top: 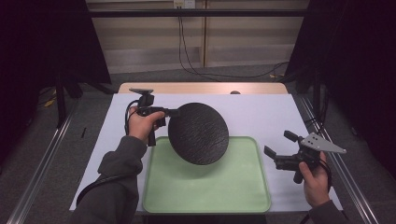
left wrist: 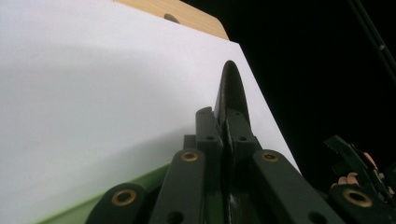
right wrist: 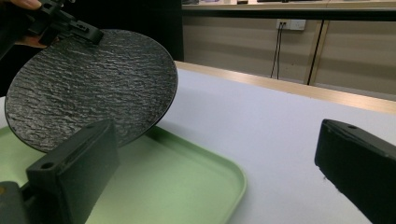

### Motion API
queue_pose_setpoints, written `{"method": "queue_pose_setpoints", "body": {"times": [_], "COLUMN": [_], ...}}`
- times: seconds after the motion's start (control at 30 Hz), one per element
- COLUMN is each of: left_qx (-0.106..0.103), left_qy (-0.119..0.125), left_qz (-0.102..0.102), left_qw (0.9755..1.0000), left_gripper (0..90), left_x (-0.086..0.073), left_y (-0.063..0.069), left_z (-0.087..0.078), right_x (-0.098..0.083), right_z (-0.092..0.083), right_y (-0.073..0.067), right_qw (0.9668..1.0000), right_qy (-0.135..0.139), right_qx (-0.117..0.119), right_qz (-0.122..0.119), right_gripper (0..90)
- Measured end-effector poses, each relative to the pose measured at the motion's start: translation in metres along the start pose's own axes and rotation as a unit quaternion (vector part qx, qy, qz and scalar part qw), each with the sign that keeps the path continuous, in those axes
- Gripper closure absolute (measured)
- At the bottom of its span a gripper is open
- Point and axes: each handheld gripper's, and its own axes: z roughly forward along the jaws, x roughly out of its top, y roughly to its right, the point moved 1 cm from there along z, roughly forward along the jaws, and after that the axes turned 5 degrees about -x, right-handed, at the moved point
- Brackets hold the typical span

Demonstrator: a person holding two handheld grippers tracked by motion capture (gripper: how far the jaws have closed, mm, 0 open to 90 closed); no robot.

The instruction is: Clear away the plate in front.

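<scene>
A white sheet covers the counter [top: 261, 112], with dark curtains at either side and a pale wall with trailing cables behind. Toward the near edge of the counter lies a green tray [top: 243, 196], the landmark here. Above the tray's far-left part hangs a black textured plate [top: 198, 133], tilted steeply so its face turns toward the person, its lower rim lifted off the tray floor. The left gripper [top: 173, 112] pinches the plate by its upper-left rim, jaws pressed tight on the thin edge; gripping the rim lets the disc hang clear, probably so it can be lowered flat onto the tray. To the right of the tray, the right gripper [top: 276, 148] hovers with its jaws spread and nothing between them, likely waiting to steady the plate.
</scene>
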Motion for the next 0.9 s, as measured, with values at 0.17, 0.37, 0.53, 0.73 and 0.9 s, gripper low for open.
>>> {"method": "queue_pose_setpoints", "body": {"times": [0.17,0.37,0.53,0.73,0.9], "left_qx": [-0.011,-0.020,-0.033,-0.038,-0.045], "left_qy": [-0.012,-0.020,-0.036,-0.047,-0.061], "left_qz": [0.005,0.006,0.016,0.012,0.023], "left_qw": [0.9998,0.9996,0.9987,0.9981,0.9969], "left_gripper": [86.4,86.4,86.4,86.4,86.3], "left_x": [-0.007,-0.015,-0.023,-0.033,-0.039], "left_y": [0.003,0.007,0.010,0.015,0.019], "left_z": [0.001,0.003,0.006,0.011,0.013], "right_x": [0.000,0.000,0.000,0.000,0.000], "right_z": [0.000,-0.001,-0.001,-0.001,-0.001], "right_y": [0.000,0.000,0.000,-0.001,0.000], "right_qw": [1.0000,1.0000,1.0000,1.0000,1.0000], "right_qy": [-0.001,-0.002,-0.001,-0.002,-0.002], "right_qx": [-0.001,0.000,-0.001,0.000,0.002], "right_qz": [0.002,0.000,-0.001,-0.002,0.000], "right_gripper": [0.0,0.0,0.0,0.0,0.0]}}
